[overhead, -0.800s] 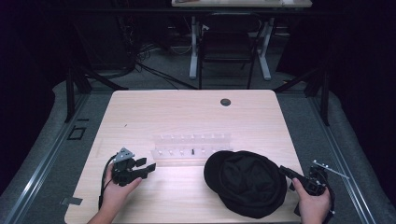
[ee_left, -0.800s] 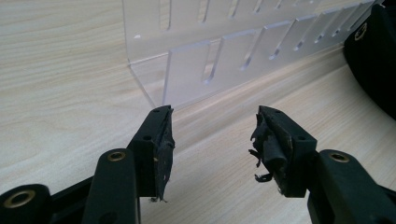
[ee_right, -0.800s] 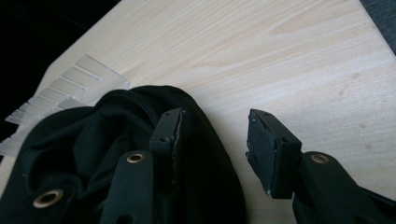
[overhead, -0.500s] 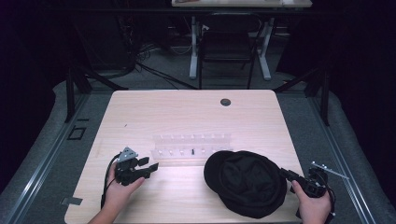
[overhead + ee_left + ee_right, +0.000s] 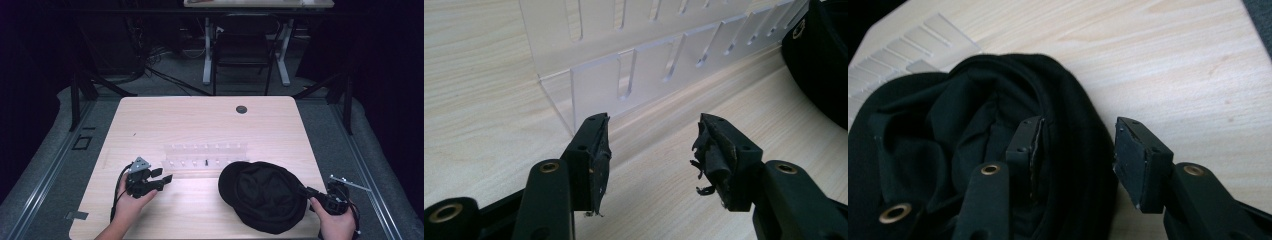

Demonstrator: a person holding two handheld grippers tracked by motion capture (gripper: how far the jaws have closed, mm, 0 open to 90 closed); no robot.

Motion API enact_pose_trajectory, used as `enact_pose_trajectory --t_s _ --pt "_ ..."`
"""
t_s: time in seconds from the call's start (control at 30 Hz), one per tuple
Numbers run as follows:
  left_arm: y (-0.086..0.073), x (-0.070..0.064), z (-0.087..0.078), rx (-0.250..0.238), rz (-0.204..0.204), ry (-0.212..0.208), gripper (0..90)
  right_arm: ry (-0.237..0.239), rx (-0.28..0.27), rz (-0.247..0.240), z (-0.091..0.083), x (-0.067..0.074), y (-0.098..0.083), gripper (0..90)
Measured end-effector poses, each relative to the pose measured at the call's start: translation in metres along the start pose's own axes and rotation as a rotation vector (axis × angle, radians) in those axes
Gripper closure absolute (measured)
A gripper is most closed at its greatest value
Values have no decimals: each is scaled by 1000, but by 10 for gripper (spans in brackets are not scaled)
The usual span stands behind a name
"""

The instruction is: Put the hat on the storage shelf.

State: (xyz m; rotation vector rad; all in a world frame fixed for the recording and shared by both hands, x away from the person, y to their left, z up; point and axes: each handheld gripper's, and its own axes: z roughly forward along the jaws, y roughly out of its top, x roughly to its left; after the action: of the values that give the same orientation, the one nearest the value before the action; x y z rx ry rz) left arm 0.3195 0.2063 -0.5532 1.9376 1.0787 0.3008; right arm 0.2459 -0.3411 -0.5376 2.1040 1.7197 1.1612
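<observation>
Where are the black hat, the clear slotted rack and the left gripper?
black hat [image 5: 265, 195], high view, middle of its crown.
clear slotted rack [image 5: 594, 87], left gripper view, its near front panel.
left gripper [image 5: 164, 175], high view, midway between its fingers.

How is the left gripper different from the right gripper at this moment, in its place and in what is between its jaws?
The left gripper is over bare wood beside the clear slotted rack, while the right gripper is at the edge of the black cap. The left gripper's jaws have only table between them; the right gripper's jaws straddle the cap's rim. Both are open, each held in a hand.
</observation>
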Motion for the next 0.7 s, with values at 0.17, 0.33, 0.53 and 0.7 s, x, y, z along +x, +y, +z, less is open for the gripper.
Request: enact_pose_trajectory --t_s 0.17,0.33,0.53,0.7 --pt "0 0 0 -1 2 1 472 -5 49 17 -4 0 0 586" --pt "0 0 0 1 5 0 472 20 112 54 -8 -5 2 725" --pt "0 1 0 8 4 -2 472 39 108 45 -5 -1 2 850" --pt "-1 0 2 -6 -1 -2 472 15 90 18 -5 0 5 861"
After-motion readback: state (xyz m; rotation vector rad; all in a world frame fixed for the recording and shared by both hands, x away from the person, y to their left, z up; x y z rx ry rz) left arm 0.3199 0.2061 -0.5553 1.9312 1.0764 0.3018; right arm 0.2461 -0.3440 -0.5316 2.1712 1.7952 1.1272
